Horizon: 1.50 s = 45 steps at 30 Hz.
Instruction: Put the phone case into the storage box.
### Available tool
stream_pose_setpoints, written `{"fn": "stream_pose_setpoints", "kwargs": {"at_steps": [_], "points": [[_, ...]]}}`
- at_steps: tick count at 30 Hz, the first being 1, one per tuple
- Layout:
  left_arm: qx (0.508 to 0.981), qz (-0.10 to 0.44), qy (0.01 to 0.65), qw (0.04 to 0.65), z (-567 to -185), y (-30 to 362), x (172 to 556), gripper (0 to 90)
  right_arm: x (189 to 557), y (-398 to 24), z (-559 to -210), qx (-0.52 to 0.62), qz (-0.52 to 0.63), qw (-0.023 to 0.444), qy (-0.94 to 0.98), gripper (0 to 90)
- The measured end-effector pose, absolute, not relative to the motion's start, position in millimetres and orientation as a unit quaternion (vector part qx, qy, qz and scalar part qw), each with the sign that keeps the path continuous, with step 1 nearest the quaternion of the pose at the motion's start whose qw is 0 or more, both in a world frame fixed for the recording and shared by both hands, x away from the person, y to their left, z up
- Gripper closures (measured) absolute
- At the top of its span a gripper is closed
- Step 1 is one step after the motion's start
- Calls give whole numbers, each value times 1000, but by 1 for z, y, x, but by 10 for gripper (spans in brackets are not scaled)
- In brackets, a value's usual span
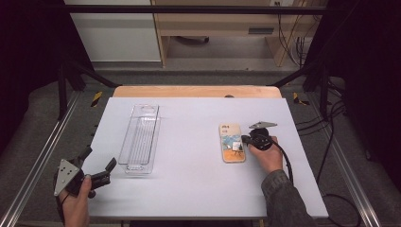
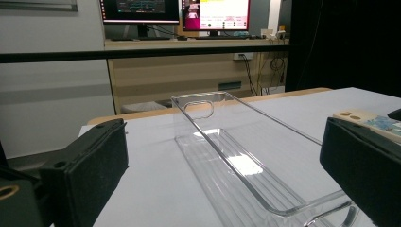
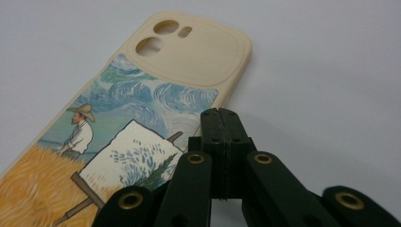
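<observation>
The right claw (image 1: 246,140) has its jaws pressed fully together, with nothing between them, and its tip rests over the right edge of the phone case (image 1: 232,142), which lies flat and picture side up on the desk (image 1: 189,189). In the right gripper view the closed tips (image 3: 220,114) sit just above the painted area of the phone case (image 3: 142,118), below the camera cut-outs; whether they actually touch its surface is hard to tell from this angle.

The left claw (image 1: 97,171) stands wide open and holds nothing, low at the near left corner of the desk. The clear tray (image 1: 140,139) lies just ahead of it, its long axis running away from the claw, its handle slot at the far end. In the left gripper view the clear tray (image 2: 236,156) sits between and beyond the two pads (image 2: 90,161).

The step in hand looks like moving the case toward the tray. Closed jaws cannot lift a flat case, so it is best either to press down lightly and slide it left, or to open the right claw, lower one jaw past the case's right edge and pinch across its narrow width. Keep the left claw ready to steady the tray's near end, since the light plastic may skid.
</observation>
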State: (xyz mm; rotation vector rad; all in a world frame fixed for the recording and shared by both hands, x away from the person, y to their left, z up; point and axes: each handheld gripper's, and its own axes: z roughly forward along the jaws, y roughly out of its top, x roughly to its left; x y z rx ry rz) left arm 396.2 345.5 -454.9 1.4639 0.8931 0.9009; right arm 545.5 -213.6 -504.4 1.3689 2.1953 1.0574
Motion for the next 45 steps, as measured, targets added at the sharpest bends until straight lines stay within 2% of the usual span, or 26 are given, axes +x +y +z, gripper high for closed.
{"fn": "stream_pose_setpoints", "kwargs": {"at_steps": [17,28,45], "points": [[622,384,379,567,-454,345,396,17,512,-175,-501,434,377,141,806,900],[622,384,379,567,-454,345,396,17,487,-127,-496,381,396,112,828,900],[617,384,384,570,-453,348,395,17,485,-85,-495,341,418,109,835,900]]}}
